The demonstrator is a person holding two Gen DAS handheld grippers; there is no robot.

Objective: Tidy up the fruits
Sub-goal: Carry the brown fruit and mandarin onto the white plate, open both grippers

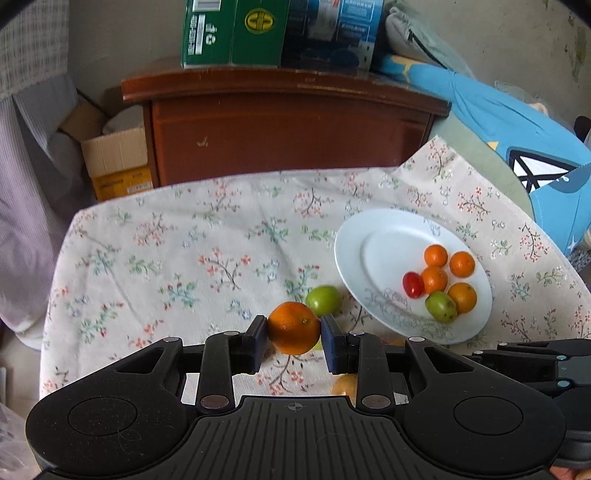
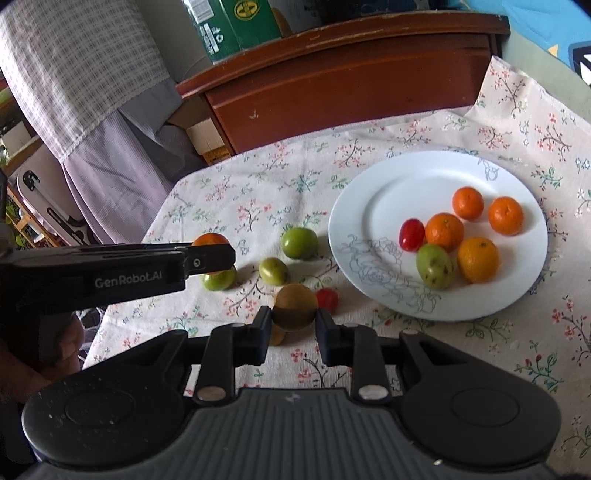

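Note:
My left gripper point(image 1: 294, 330) is shut on an orange point(image 1: 294, 327), held above the floral cloth left of the white plate point(image 1: 354, 243). My right gripper point(image 2: 293, 321) is shut on a brown kiwi point(image 2: 294, 305) near the table's front. The plate point(image 2: 369, 192) holds several small oranges point(image 2: 444, 230), a red tomato point(image 2: 410, 234) and a green fruit point(image 2: 434, 266). Loose on the cloth lie green fruits point(image 2: 299, 242), point(image 2: 273, 270), point(image 2: 218, 279) and a small red tomato point(image 2: 327, 298). The left gripper shows side-on in the right wrist view point(image 2: 212, 256).
The table wears a floral cloth point(image 1: 166, 258). A brown wooden cabinet point(image 1: 280, 125) stands behind it with green and blue boxes point(image 1: 236, 33) on top. A cardboard box point(image 1: 114, 155) sits at the back left and blue fabric point(image 1: 517, 122) at the right.

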